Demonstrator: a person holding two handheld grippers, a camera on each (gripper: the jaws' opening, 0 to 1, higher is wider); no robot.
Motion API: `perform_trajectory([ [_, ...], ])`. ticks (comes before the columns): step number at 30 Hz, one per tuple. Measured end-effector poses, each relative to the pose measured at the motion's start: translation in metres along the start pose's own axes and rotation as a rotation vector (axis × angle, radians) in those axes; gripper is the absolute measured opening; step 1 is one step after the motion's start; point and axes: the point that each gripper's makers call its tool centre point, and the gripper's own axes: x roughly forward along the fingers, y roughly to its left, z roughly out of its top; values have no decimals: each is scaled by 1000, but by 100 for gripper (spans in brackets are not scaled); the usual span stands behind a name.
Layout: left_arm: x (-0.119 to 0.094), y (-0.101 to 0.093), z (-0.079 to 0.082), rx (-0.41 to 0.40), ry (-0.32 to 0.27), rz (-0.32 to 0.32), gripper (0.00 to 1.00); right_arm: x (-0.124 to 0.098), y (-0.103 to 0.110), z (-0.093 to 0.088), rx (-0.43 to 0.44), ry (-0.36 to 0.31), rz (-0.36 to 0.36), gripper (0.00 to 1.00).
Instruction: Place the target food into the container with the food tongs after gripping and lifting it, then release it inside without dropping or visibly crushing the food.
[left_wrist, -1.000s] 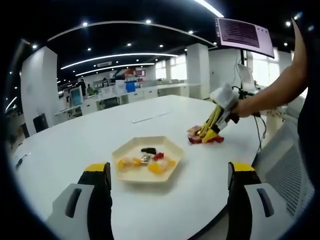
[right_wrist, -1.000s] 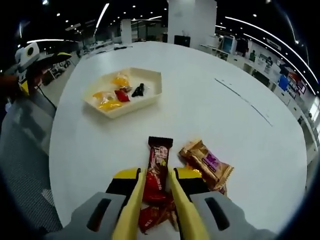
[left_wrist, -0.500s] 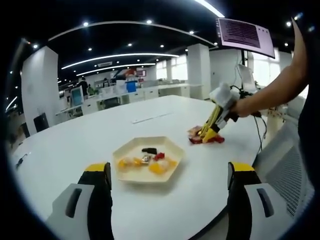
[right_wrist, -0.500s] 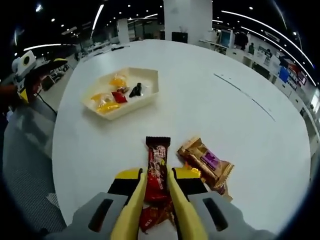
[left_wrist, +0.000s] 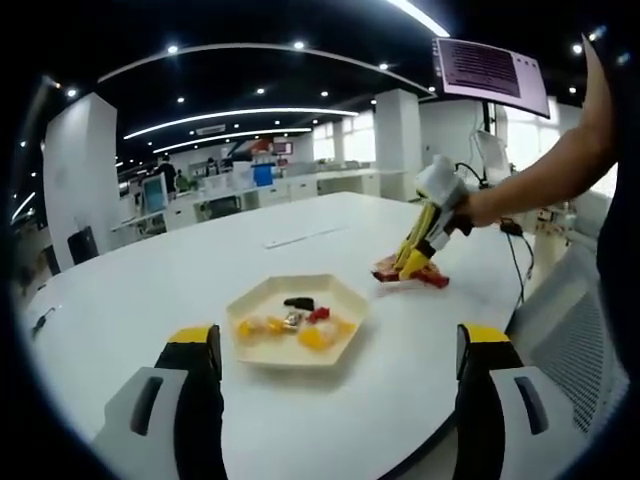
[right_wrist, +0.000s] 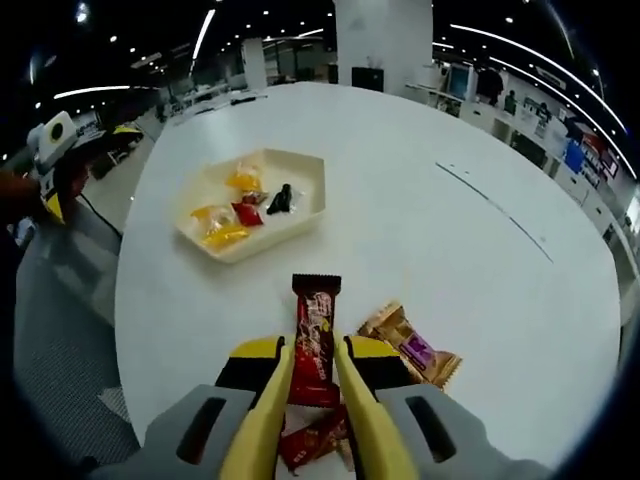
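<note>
centrally, in the right gripper view, the right gripper (right_wrist: 312, 375) has its two yellow jaws clamped on a red snack bar (right_wrist: 314, 337), which stands out forward between them with its dark crimped end farthest from the gripper. just under the jaws lies another red wrapper (right_wrist: 312, 440), and close to the right of the jaws a gold and purple packet (right_wrist: 410, 345) rests on the white table (right_wrist: 440, 240). farther ahead and slightly left sits the hexagonal cream tray (right_wrist: 300, 212), holding yellow, red and dark wrapped sweets (right_wrist: 235, 213); the bar is well apart from it.

in the left gripper view, the left gripper (left_wrist: 338, 375) has its black, yellow-tipped jaws wide apart with nothing between them. just ahead of them is the tray (left_wrist: 350, 300) with its sweets (left_wrist: 292, 324). beyond it, to the right, the right gripper (left_wrist: 412, 262), held by a person's hand (left_wrist: 478, 208), grips the red bar (left_wrist: 385, 268) above the remaining snacks (left_wrist: 425, 278) on the table (left_wrist: 150, 280).
</note>
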Motion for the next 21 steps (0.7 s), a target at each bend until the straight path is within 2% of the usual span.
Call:
perform_trajectory([
  [13,-1,1,1,1,-6,5,93,-17,7,41,-64,-37,26,22],
  [21,-1,1,2,0,-10,3,92,-31,4,65,-97,-52,40,22],
])
